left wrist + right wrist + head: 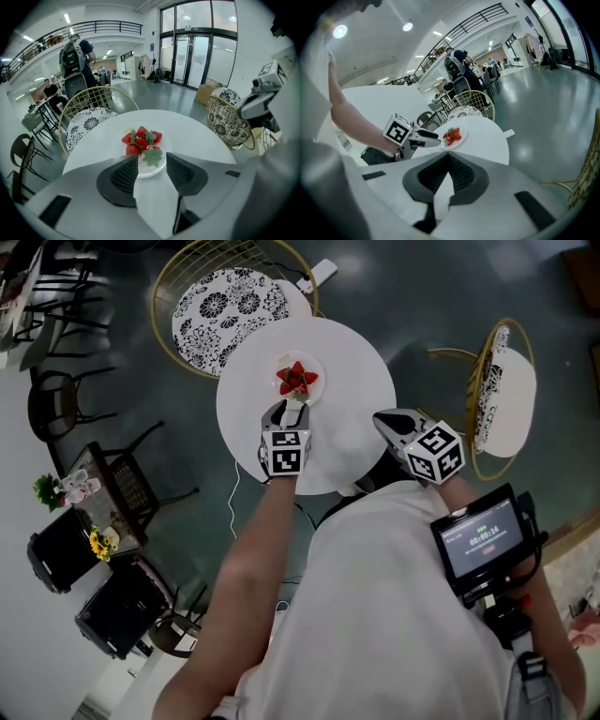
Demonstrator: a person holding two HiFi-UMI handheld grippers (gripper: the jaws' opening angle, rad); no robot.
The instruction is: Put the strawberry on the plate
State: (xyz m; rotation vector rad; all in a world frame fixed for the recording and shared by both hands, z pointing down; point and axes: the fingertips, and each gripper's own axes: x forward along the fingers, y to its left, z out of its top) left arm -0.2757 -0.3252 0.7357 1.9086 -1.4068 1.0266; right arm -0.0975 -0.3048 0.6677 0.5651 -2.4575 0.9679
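Observation:
A small white plate (320, 371) sits near the middle of a round white table (352, 362) and carries a pile of red strawberries (297, 379). My left gripper (286, 410) is at the plate's near edge with its jaws open. In the left gripper view one strawberry with a green leaf cap (152, 155) lies on the plate (150, 172) just ahead of the jaw tips, and neither pad touches it. My right gripper (382, 418) hovers over the table's right side, away from the plate, with its jaws shut and empty (448, 155).
A wire chair with a black-and-white patterned cushion (225, 306) stands behind the table. A second one (502, 395) stands at the right. Dark chairs and bags (56, 559) crowd the left. A screen device (483, 540) hangs at the person's chest.

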